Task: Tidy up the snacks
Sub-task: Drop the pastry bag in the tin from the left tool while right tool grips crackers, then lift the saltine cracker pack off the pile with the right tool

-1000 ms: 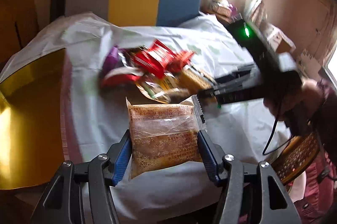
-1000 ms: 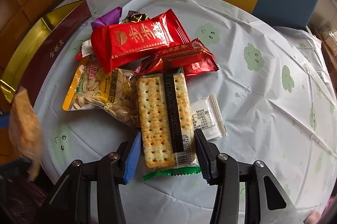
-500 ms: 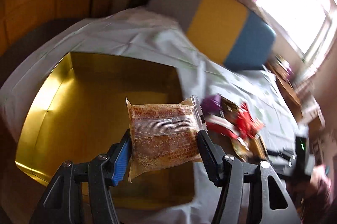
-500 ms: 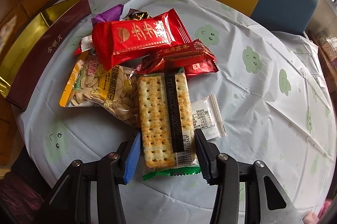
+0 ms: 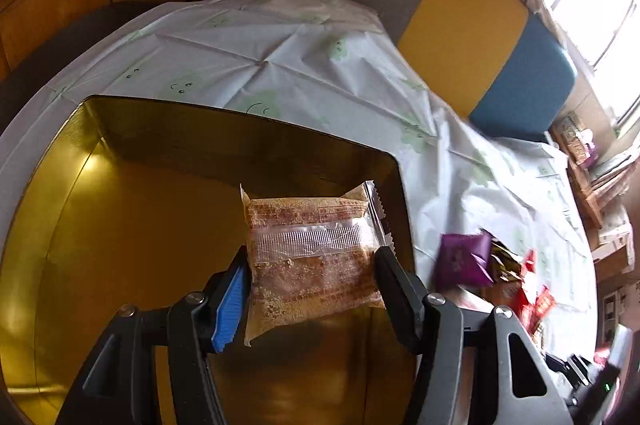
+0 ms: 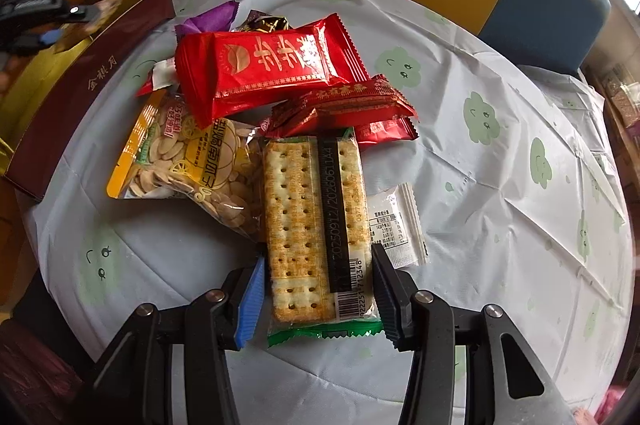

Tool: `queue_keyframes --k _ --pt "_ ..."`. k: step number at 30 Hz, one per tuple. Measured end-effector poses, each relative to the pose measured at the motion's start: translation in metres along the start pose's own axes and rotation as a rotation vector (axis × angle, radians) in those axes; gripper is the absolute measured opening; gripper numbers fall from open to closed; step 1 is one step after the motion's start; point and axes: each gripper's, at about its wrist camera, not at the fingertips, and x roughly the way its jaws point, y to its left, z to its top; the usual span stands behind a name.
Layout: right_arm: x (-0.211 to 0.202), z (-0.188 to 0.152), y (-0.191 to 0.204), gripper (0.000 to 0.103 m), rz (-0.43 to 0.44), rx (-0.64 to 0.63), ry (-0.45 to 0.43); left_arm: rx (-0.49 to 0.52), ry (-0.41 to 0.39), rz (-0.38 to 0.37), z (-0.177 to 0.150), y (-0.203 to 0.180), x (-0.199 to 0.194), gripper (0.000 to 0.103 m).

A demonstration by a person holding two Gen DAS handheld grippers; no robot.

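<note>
My left gripper (image 5: 310, 275) is shut on a clear packet of brown crumbly cake (image 5: 312, 257) and holds it over the open gold box (image 5: 120, 225), near the box's right wall. My right gripper (image 6: 318, 283) is shut on the near end of a long cracker pack (image 6: 312, 221) with a green edge, which lies on the snack pile. The pile holds a big red packet (image 6: 268, 65), a smaller red packet (image 6: 352, 109), a yellow bag of seeds (image 6: 188, 161), a purple packet (image 6: 210, 21) and a white sachet (image 6: 396, 221).
The round table carries a white cloth with green cloud faces (image 6: 500, 165). The gold box with maroon side (image 6: 80, 85) stands at the table's left edge. A grey, yellow and blue chair back (image 5: 460, 21) stands behind the table. Wooden panels are at the left.
My left gripper has swung left with the cake packet, from over the cloth beside the pile to over the gold box. My right gripper has stayed on the cracker pack.
</note>
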Motion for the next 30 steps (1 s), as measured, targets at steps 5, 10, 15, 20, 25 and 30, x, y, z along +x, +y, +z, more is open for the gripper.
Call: queue_keyframes --k 5,10,15,20,25,30 --pt "0.003 -0.001 0.004 0.050 -0.006 -0.006 -0.002 0.013 0.010 0.004 0.008 0.000 0.012 0.063" --pt "0.005 -0.001 0.008 0.050 -0.018 -0.018 -0.004 0.021 -0.029 0.031 -0.001 0.004 -0.010 0.070" --pt "0.007 -0.004 0.014 0.050 -0.029 -0.030 -0.007 0.110 -0.138 0.120 -0.033 -0.004 -0.054 0.070" --pt "0.008 -0.005 0.017 0.050 -0.035 -0.032 -0.011 0.181 -0.215 0.174 -0.073 -0.014 -0.087 0.070" --pt "0.007 -0.007 0.017 0.050 -0.032 -0.024 -0.011 0.190 -0.242 0.213 -0.100 -0.018 -0.102 0.070" --pt "0.003 -0.009 0.014 0.049 -0.018 -0.005 -0.008 0.192 -0.235 0.235 -0.116 -0.017 -0.106 0.070"
